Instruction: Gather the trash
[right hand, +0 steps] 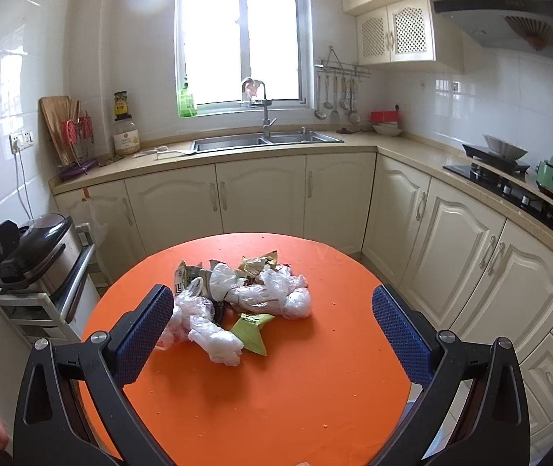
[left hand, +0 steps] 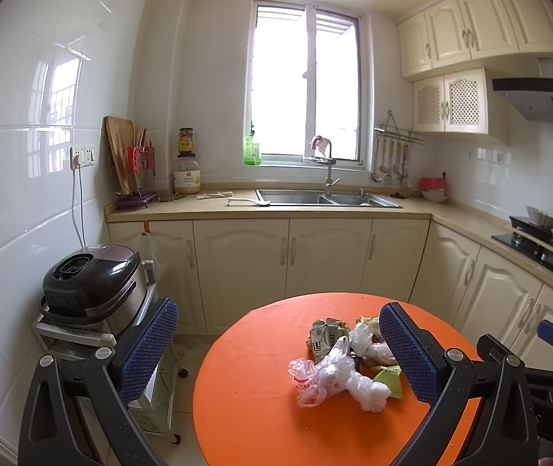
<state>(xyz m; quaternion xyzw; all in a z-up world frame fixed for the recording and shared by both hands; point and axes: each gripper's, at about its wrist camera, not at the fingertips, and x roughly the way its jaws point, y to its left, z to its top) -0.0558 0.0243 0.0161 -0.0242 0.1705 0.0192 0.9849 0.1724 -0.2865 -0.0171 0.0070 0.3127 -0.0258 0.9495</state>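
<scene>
One orange round table, one trash pile, one green carton, two sink basins, one rice cooker

Crinkled, seemingly plastic bags on matt orange table; glossy wall tiles.

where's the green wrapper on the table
The green wrapper lies on the orange table at the near edge of the trash pile, just right of the crumpled white plastic bag, in both wrist views.

Round orange surface, seen in both views. One trash pile is heaped near its middle: crumpled clear plastic bags, a flattened carton, a green wrapper. Small crumbs are scattered across the bare orange.
</scene>
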